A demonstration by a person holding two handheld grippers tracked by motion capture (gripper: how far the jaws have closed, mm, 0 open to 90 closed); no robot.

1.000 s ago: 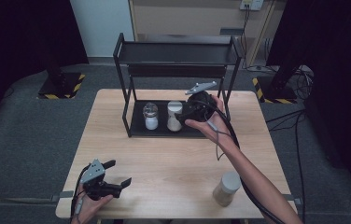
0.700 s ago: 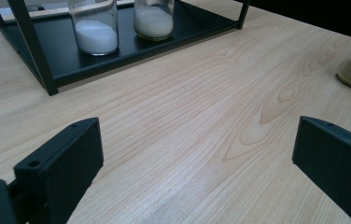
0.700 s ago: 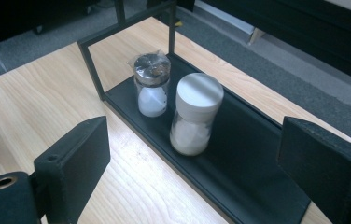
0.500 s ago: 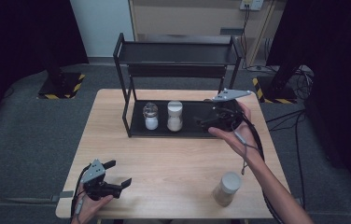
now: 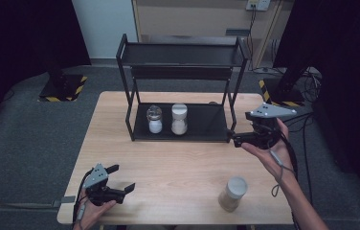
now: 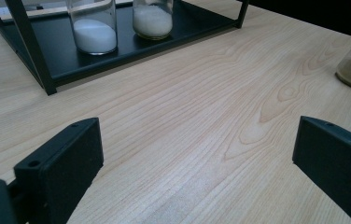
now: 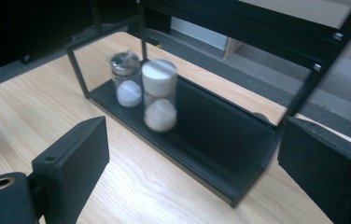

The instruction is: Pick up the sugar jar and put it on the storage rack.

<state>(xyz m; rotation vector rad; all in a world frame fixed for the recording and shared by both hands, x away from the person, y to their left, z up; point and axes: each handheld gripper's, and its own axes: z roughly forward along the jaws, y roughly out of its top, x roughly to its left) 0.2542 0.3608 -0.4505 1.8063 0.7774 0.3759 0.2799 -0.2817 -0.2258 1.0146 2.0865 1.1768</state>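
Left tongs [image 5: 120,179]: spread wide with nothing between them, held low over the near left part of the wooden surface [image 5: 178,163].
Black rack [image 5: 183,91]: set at the far middle of the surface.
Steel-capped jar [image 5: 154,119]: on the rack's bottom tray, white powder inside.
White-lidded jar [image 5: 179,119]: just beside it, to its right.
Tan-powder jar [image 5: 232,193]: upright near the front edge, well apart from the rack.
Right tongs [image 5: 234,139]: spread and empty, held level just off the rack's right end, pointed leftward.
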